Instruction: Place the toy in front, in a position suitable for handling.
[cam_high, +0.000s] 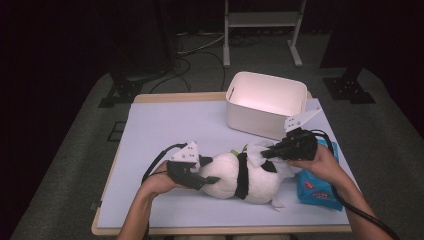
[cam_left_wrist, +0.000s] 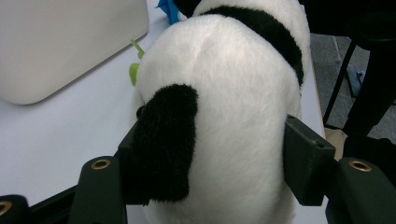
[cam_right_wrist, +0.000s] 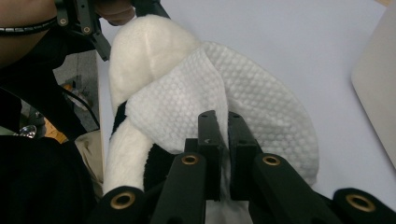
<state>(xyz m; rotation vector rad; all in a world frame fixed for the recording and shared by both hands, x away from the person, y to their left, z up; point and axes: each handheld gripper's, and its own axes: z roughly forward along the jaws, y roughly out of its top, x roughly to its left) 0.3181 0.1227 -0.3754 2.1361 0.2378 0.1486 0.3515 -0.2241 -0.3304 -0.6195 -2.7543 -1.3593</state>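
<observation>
A black-and-white plush panda lies on its side on the pale table. My left gripper is shut on its rounded rear end. In the left gripper view the jaws press into the white fur from both sides, one beside a black leg patch. My right gripper is shut on a white dimpled wipe held against the panda's other end. In the right gripper view the wipe drapes over the plush and is pinched between the closed jaws of the right gripper.
A white rectangular bin stands at the back right of the table, close behind the panda. A blue wipe pack lies by the right edge under my right hand. A small green piece sticks out beside the panda.
</observation>
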